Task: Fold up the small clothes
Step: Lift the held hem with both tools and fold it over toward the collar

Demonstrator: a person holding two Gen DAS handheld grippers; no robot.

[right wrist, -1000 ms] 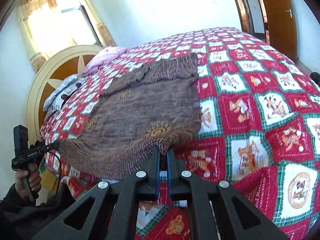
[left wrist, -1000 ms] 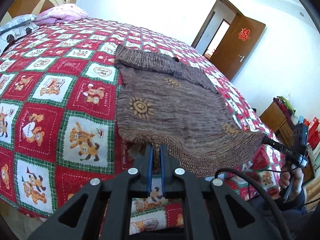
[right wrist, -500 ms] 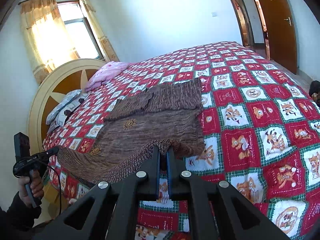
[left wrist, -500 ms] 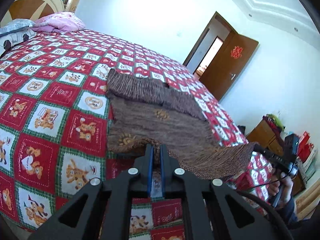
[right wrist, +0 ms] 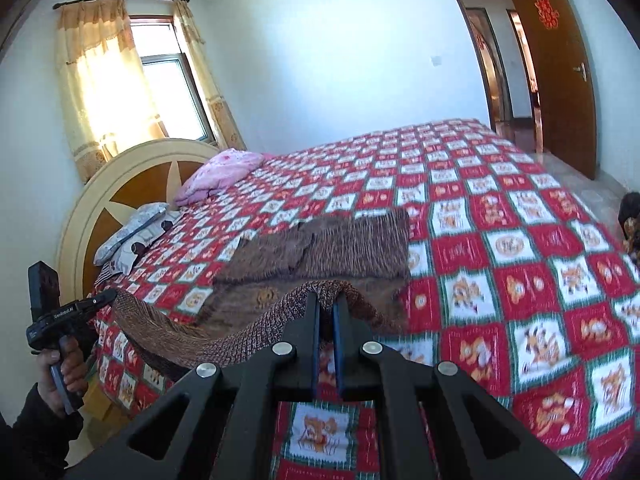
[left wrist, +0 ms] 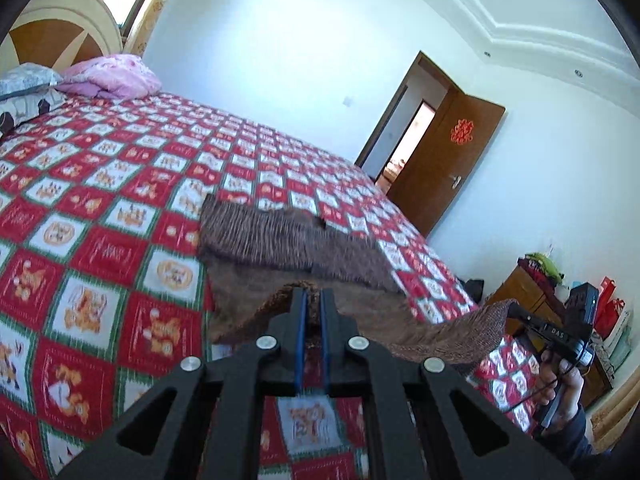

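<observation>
Brown knitted wool fills the middle of both my views: the small brown knitted sweater [left wrist: 288, 240] lies on the bed with the red, white and green patchwork bear quilt [left wrist: 100, 248], and its ribbed hem edge is lifted off the quilt. My left tool [left wrist: 313, 294] is clenched on 1 corner of that hem, the blue-lined fingers [left wrist: 301, 320] pressed close with knit bunched between them. My right tool [right wrist: 326, 300] is clamped on the other corner in the same way. Between the 2 grips the hem hangs in a shallow sag above the near part of the sweater. The far part, with the sleeves folded across it, lies flat on the quilt. From the right wrist view I see the left tool's handle in a hand [right wrist: 66, 364] at the bed's edge. A pink pillow [right wrist: 224, 172] sits by the round cream and brown headboard [right wrist: 132, 184].
</observation>
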